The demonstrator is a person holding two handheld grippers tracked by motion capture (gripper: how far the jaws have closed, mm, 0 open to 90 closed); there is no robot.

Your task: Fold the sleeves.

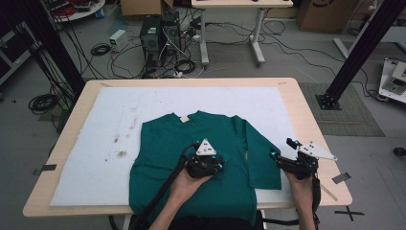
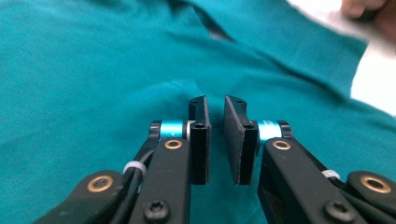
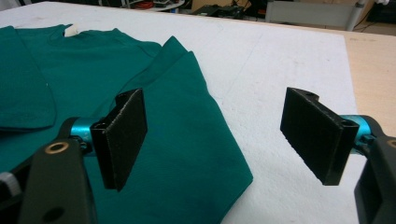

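High view, left to right: a pale wooden counter [image 1: 67,143] carries a white felt mat [image 1: 105,143], stained brown at the left of the frame; on the mat, at centre, lies a teal long-sleeved knit shirt [image 1: 163,139], spread flat with its collar toward the top of the frame and a white neck label [image 1: 185,118]; its lower hem hangs over the near edge of the counter, and one sleeve is folded down along the body at the right. The left gripper [image 1: 214,168] rests over the middle of the shirt, held by a hand [image 1: 189,184] entering from the bottom of the frame; in the left gripper view its fingers [image 2: 200,140] stand nearly closed with a narrow gap between them, pointing at the teal fabric just ahead; whether cloth is pinched at the tips cannot be told. The right gripper [image 1: 282,153] sits at the right of the frame, beside the folded sleeve's outer edge; in the right gripper view its fingers [image 3: 123,135] are spread wide and hold nothing, the left one over the sleeve, the right one over bare mat.
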